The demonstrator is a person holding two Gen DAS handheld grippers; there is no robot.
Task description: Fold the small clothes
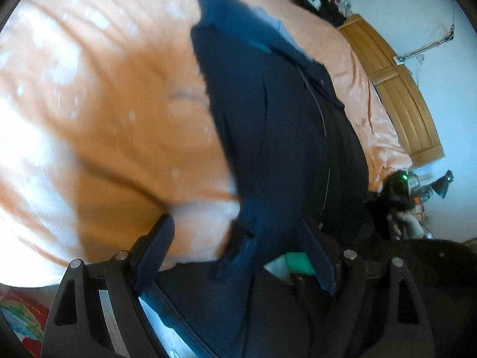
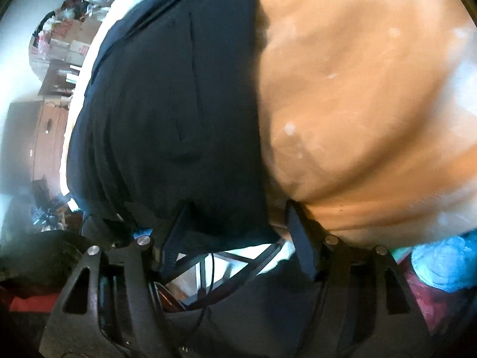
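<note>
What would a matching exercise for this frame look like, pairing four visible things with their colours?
Things:
1. garment
2. bedsheet
3. headboard
4. wall

Colours:
A. pale blue-white
B. golden brown wood
C. dark navy
D. orange with pale speckles

Pairs: 1-C, 2-D, 3-B, 4-A

The garment lies on the bedsheet. Both the left claw and the right claw stand open, with the garment's near edge between the fingers.
</note>
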